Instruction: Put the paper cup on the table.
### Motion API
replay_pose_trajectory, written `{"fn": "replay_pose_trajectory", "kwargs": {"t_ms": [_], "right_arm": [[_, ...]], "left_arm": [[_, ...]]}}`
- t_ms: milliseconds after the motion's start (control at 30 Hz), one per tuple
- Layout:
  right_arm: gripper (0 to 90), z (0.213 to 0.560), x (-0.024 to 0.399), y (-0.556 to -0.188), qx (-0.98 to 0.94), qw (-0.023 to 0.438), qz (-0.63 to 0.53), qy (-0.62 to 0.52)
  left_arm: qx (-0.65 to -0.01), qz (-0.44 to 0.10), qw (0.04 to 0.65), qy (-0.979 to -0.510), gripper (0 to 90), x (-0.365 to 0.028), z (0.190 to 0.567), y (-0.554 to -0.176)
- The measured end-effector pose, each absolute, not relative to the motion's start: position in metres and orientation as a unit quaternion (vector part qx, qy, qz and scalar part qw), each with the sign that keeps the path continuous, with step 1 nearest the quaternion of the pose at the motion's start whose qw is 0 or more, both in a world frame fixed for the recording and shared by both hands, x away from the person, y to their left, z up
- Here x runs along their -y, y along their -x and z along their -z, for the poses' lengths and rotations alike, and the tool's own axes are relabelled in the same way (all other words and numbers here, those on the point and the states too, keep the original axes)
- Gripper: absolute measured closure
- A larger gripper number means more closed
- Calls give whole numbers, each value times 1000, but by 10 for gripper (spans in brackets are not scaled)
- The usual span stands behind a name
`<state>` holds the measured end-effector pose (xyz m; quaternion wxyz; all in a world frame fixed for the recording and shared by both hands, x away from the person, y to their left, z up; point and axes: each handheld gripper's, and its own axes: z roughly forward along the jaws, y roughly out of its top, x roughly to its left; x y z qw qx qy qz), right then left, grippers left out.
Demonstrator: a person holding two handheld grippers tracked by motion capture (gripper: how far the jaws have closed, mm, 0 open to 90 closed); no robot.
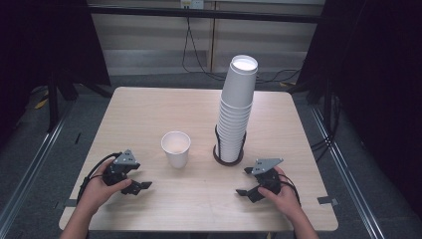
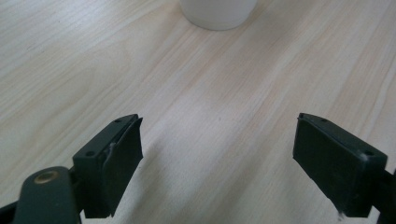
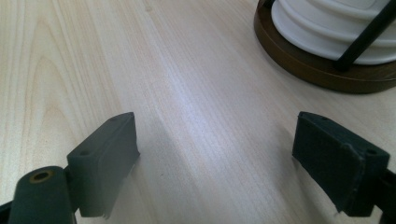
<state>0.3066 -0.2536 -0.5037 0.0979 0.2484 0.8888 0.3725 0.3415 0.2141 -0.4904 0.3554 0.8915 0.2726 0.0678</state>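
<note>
Cup is what we have in hand: a single white paper one, upright and mouth up on the desk, left of centre.

Working from the left, our left tongs rest low over the desk's near edge, released, the jaws standing wide with bare wood between them. The cup sits ahead of them and a little to the right, near but not touching; in the left gripper view its base shows at the top edge, beyond the jaws. We judge the main risk to be here: the cup is light and empty, so one jaw arriving off-centre would nudge or tip it, and too hard a squeeze would crush its wall.

Right of the cup stands the stack in its holder, tall and leaning slightly; a careless brush could topple it.

Farthest right, our right tongs are also released and empty, near the holder and well apart from the cup.
</note>
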Motion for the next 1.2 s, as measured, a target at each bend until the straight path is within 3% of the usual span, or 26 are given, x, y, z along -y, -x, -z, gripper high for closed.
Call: {"fn": "replay_pose_trajectory", "kwargs": {"t_ms": [333,800,1200], "right_arm": [[136,504,254,-307,-889,98,-372,-248],[136,504,254,-307,-889,98,-372,-248],[133,504,254,-306,-888,99,-372,-252]], "left_arm": [[-262,-78,347,-897,155,-216,505,-335],[-257,-92,394,-878,100,-221,516,-327],[-281,-107,387,-871,89,-220,516,-323]]}}
